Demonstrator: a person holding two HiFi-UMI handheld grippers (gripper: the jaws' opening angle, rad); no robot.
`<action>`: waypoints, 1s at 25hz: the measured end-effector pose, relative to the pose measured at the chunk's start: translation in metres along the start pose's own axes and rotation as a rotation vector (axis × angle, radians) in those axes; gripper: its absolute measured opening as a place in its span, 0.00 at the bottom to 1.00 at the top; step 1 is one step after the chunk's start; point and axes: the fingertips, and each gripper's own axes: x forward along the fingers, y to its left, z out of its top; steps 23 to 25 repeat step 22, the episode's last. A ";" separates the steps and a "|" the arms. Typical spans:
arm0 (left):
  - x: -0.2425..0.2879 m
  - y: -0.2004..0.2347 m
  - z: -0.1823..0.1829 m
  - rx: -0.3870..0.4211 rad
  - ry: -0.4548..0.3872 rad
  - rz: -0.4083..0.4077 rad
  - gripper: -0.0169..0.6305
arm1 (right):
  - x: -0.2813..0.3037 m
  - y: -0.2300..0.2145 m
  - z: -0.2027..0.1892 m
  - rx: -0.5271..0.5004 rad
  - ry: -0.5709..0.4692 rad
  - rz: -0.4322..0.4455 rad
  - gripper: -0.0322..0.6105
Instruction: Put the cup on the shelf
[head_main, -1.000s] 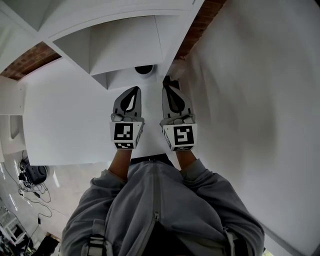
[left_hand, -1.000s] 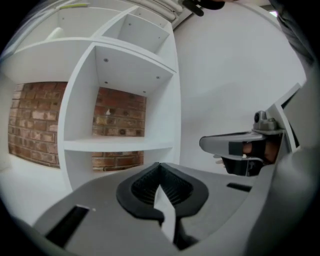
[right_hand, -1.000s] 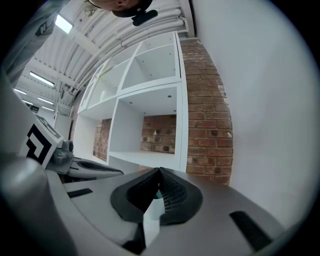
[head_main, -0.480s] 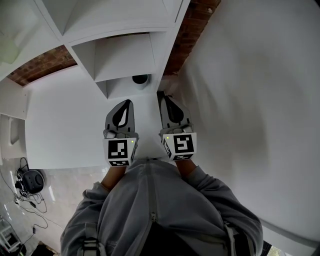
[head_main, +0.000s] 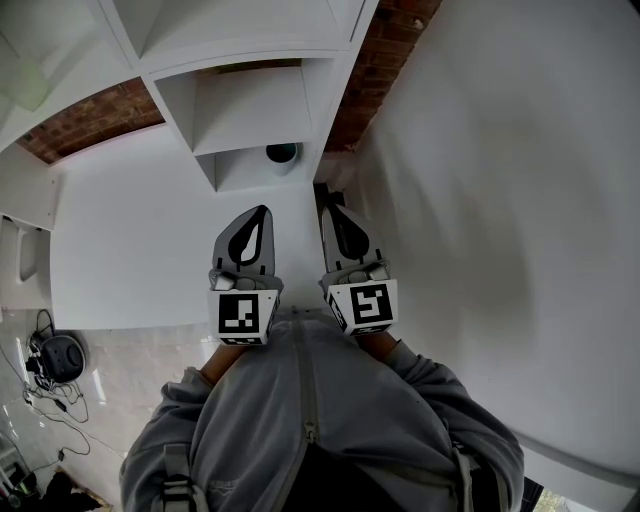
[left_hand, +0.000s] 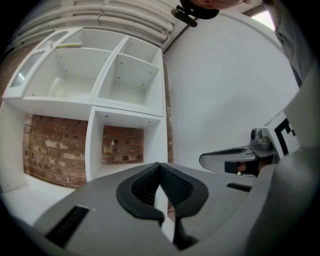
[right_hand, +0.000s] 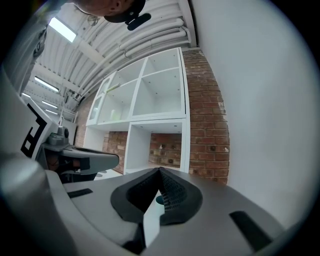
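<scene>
**A:** Item one, the cup?

**B:** Cup (head_main: 282, 153): dark, with a teal tinge. It stands upright in the lowest compartment of the white shelf unit (head_main: 250, 110), towards that compartment's right side. Neither gripper touches it; both sets of tips are short of the shelf front.

**A:** The left gripper?

**B:** Left gripper (head_main: 262, 211): grey body, black ribbed pads. In the left gripper view its jaws are pressed together at the tips with nothing between them (left_hand: 159, 165). It points level at the shelf.

**A:** And the right gripper?

**B:** Right gripper (head_main: 322, 190): the same build, just beside the left one and parallel to it. Its pads meet at the tips in the right gripper view (right_hand: 159, 171), and it holds nothing.

**A:** Any labels or writing?

**B:** The only markings are black-and-white square code patterns, one on the left marker cube (head_main: 243, 315) and one on the right marker cube (head_main: 365, 305). They are patterns, not words.

**A:** The surroundings?

**B:** A white table (head_main: 130, 240) under the shelf unit. A red brick wall (head_main: 90, 115) shows behind the open-backed lower compartments. A plain white wall (head_main: 500, 200) stands to the right. The person wears a grey zipped jacket (head_main: 320, 420). Black cables (head_main: 50, 360) lie on the floor at lower left.
</scene>
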 end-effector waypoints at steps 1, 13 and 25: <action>-0.001 -0.001 0.000 0.002 0.001 0.000 0.04 | -0.001 0.002 -0.001 0.001 0.001 0.003 0.09; -0.008 -0.007 -0.001 0.018 -0.006 -0.006 0.04 | -0.005 0.007 0.001 -0.006 -0.015 0.031 0.09; -0.008 -0.008 0.002 0.010 -0.024 -0.004 0.04 | -0.004 0.006 0.003 -0.016 -0.020 0.040 0.09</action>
